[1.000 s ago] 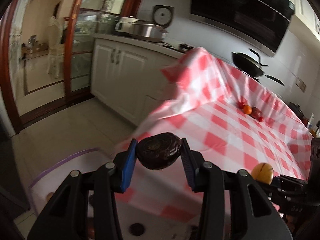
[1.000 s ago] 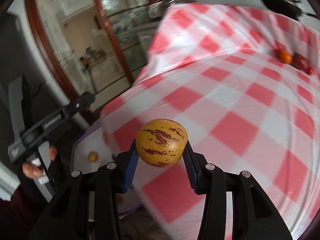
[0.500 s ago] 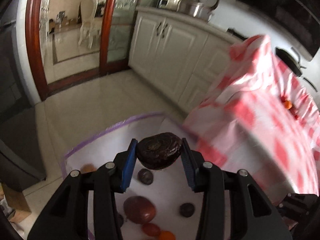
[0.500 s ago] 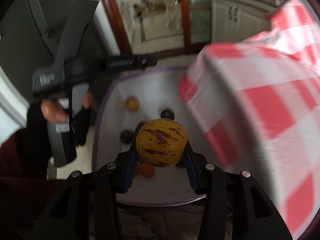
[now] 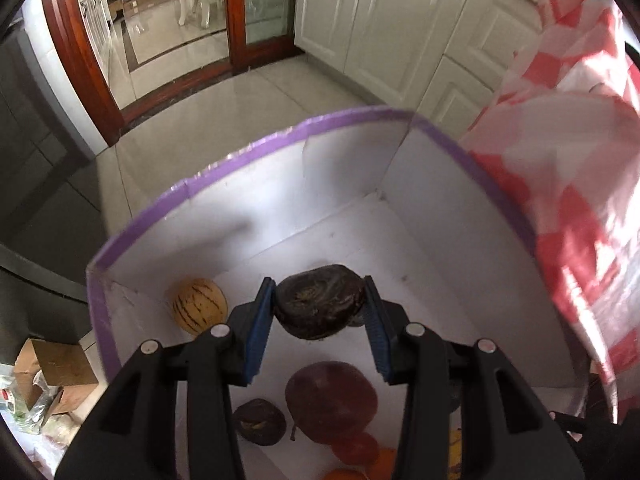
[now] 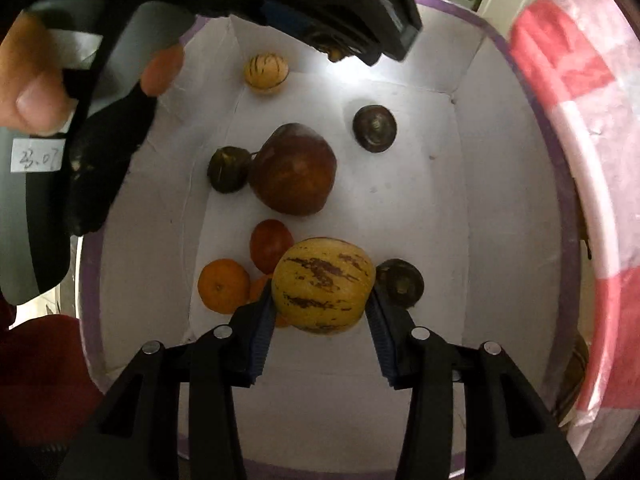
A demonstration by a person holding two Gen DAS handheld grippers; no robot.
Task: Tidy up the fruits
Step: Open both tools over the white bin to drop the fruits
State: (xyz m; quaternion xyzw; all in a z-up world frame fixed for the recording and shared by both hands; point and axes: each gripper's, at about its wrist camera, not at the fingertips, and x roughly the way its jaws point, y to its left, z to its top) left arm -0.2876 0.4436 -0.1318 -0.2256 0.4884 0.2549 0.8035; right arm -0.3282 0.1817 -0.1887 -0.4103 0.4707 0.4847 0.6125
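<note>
My left gripper [image 5: 319,314] is shut on a dark purple-brown fruit [image 5: 318,300] and holds it above a white box with a purple rim [image 5: 256,144]. My right gripper [image 6: 322,308] is shut on a yellow fruit with brown stripes [image 6: 323,283], also above the box [image 6: 520,184]. Inside lie a second striped yellow fruit [image 6: 266,71], a large dark red fruit [image 6: 294,170], three dark round fruits [image 6: 375,128], a small red fruit [image 6: 270,245] and an orange [image 6: 222,285]. The left gripper's body [image 6: 320,4] hangs over the box's far end.
The red-and-white checked tablecloth [image 5: 580,152] hangs along the box's right side. White cabinets [image 5: 380,28] and a tiled floor [image 5: 192,112] lie beyond. Cardboard boxes [image 5: 52,372] sit on the floor at the left. The person's hand [image 6: 28,88] shows at upper left.
Both grippers have swung from over the table to above the box, each still holding its fruit, and have come lower and closer to the fruits inside.
</note>
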